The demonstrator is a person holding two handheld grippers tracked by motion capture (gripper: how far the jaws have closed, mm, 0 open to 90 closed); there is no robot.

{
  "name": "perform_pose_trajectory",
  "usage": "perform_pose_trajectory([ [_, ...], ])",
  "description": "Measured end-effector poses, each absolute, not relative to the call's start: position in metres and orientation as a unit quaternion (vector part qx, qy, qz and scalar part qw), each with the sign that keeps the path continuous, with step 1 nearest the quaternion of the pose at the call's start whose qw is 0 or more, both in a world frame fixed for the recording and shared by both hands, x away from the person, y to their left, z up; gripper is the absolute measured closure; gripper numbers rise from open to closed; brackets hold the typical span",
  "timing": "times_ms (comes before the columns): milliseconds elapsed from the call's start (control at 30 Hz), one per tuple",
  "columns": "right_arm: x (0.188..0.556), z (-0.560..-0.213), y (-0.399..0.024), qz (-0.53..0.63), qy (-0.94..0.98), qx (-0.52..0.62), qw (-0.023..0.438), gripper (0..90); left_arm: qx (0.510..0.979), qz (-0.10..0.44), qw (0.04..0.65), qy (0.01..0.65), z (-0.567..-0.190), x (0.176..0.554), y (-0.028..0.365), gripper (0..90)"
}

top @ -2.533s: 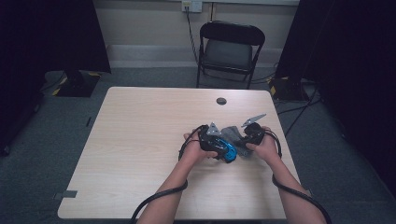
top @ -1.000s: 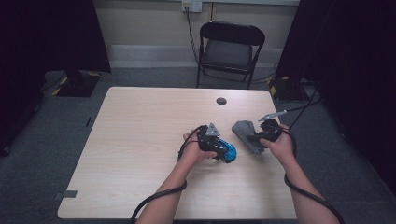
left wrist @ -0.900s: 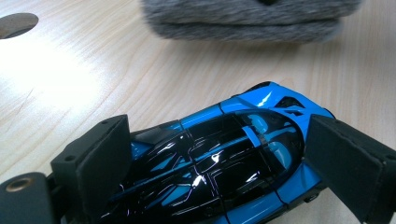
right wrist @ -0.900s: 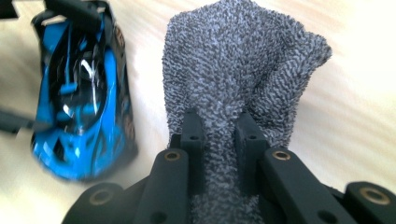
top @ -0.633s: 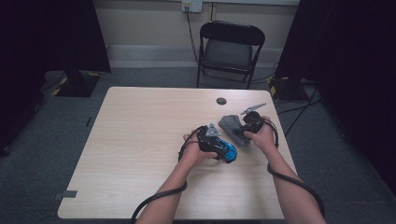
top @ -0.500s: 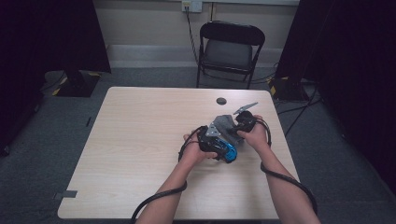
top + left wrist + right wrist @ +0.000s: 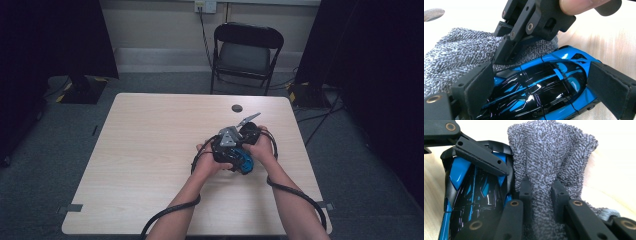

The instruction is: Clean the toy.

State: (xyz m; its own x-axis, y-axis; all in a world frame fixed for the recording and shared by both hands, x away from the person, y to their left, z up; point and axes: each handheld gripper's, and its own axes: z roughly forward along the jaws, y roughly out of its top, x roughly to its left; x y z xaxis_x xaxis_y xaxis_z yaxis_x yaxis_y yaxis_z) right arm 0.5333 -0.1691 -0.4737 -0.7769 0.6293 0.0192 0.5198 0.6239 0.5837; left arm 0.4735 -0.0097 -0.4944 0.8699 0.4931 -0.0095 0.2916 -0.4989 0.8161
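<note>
A light wooden table [image 7: 150,150] carries a small dark round disc [image 7: 237,108] near its far edge.

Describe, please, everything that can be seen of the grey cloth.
The grey cloth looks like thick terry towelling, speckled dark and light grey, with a looped, fuzzy surface. It is bunched into folds, not spread flat. The right tongs are shut on a pinched fold of it. It lies against the side of the glossy blue and black toy car, which sits between the pads of the left tongs. Part of it rests on the light wooden table, near the middle of its right half.
</note>
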Motion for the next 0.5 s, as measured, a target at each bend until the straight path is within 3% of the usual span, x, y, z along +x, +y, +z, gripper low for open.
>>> perform_pose_trajectory([
  [500, 0.5312, -0.4741, -0.1729, 0.294, 0.904, 0.294, 0.098, 75.8, 0.856, 0.115, 0.448, 0.231, -0.4949, 0.4730, -0.0101, 6.9],
])
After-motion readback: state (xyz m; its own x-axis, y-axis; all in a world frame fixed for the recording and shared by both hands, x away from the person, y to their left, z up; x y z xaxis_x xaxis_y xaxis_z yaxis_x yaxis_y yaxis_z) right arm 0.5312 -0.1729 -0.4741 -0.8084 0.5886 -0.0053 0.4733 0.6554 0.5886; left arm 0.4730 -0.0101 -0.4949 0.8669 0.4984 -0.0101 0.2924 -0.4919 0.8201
